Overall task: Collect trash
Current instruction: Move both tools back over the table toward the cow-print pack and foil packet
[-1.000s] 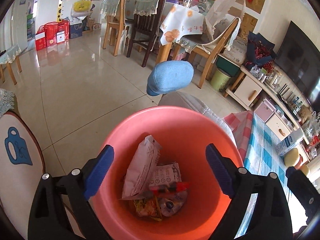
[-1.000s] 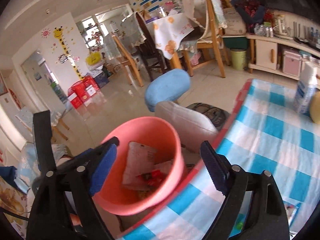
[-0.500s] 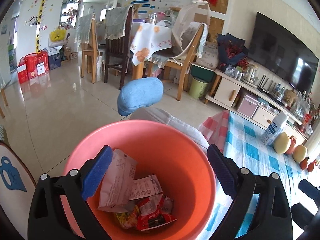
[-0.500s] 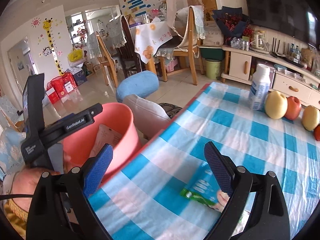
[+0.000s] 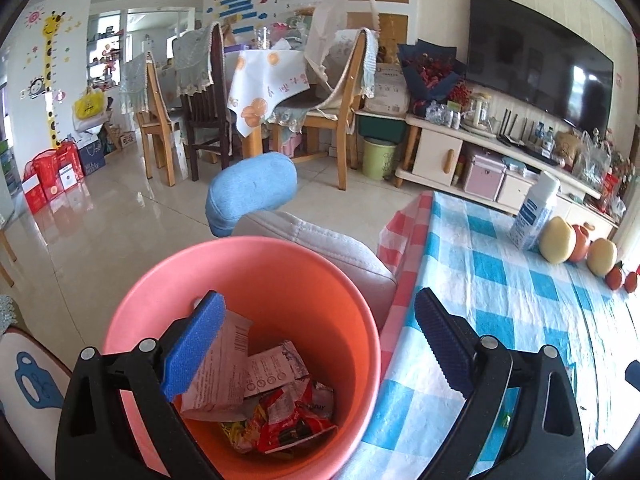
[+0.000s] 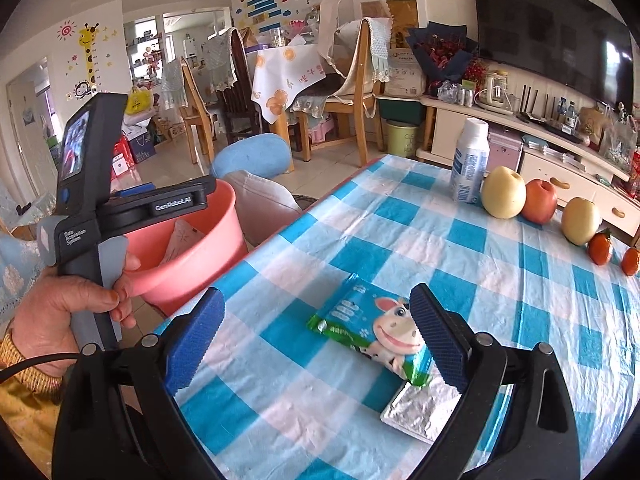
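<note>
Right gripper (image 6: 316,336) is spread wide, nothing between the pads, hovering over the table. The trash piece, a blue-and-green cow wrapper (image 6: 372,330), lies flat on the cloth between the fingers, closer to the right-hand pad (image 6: 438,344); its near end runs onto a foil tray (image 6: 420,412) just below that pad. Can't tell whether the pad touches the wrapper.

Left gripper (image 5: 316,344) is also wide open and holding nothing. It looks down into the pink bin (image 5: 256,256), which sits off the table's edge. The left-hand pad (image 5: 192,344) overlaps the rim and covers part of a white packet (image 5: 224,376); red snack wrappers (image 5: 296,412) lie crumpled at the bottom. In the right wrist view the person's left hand (image 6: 60,312) grips that tool's handle beside the bin.

Beyond the right gripper, well apart from the wrapper: a white bottle (image 6: 470,160), two pears, an apple (image 6: 540,200) and small red fruits in a row along the far edge.

Surface is a blue-and-white check tablecloth (image 6: 360,256), creased. Past it are a grey cushion (image 5: 320,248), a blue cushion (image 5: 250,192), tiled floor, dining chairs, and a TV (image 6: 552,28) over a low cabinet.

The bin's base is hidden. The tray's lower corner is cut off by the gripper body. Print on the packets is too small to read.
</note>
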Action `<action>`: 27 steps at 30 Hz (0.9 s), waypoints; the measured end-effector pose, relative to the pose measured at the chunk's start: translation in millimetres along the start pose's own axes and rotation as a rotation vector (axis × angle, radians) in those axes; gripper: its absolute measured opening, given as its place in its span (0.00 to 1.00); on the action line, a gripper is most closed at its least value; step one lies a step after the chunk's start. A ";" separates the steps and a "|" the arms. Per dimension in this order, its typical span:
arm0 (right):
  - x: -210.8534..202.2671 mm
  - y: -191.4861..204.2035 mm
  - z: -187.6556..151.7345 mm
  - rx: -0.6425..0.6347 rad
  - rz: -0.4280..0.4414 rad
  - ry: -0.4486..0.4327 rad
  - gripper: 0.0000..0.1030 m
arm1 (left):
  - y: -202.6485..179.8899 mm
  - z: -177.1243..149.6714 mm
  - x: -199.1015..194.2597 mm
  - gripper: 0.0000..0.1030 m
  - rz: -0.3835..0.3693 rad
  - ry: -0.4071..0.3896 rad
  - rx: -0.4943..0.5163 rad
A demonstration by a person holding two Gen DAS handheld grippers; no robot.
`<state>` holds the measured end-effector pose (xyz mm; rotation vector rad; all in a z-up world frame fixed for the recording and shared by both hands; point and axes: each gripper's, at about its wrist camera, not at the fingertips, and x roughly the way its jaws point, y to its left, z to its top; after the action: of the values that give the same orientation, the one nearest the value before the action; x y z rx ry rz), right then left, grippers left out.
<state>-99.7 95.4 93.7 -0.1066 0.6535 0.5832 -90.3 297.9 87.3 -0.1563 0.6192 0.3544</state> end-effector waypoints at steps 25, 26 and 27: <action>-34.0 -27.8 -35.9 -0.030 -0.060 -0.024 0.94 | -56.1 -7.4 -10.3 0.92 -0.014 0.013 0.171; -35.2 -30.6 -36.9 -0.025 -0.057 -0.025 0.94 | -58.4 -8.1 -11.5 0.92 -0.015 0.013 0.179; -36.2 -33.0 -37.6 -0.022 -0.056 -0.027 0.94 | -61.2 -8.4 -11.8 0.92 -0.017 0.013 0.188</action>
<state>-125.4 40.4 82.8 -0.1368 0.6165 0.5373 -81.1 235.7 89.9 0.0160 0.6600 0.2775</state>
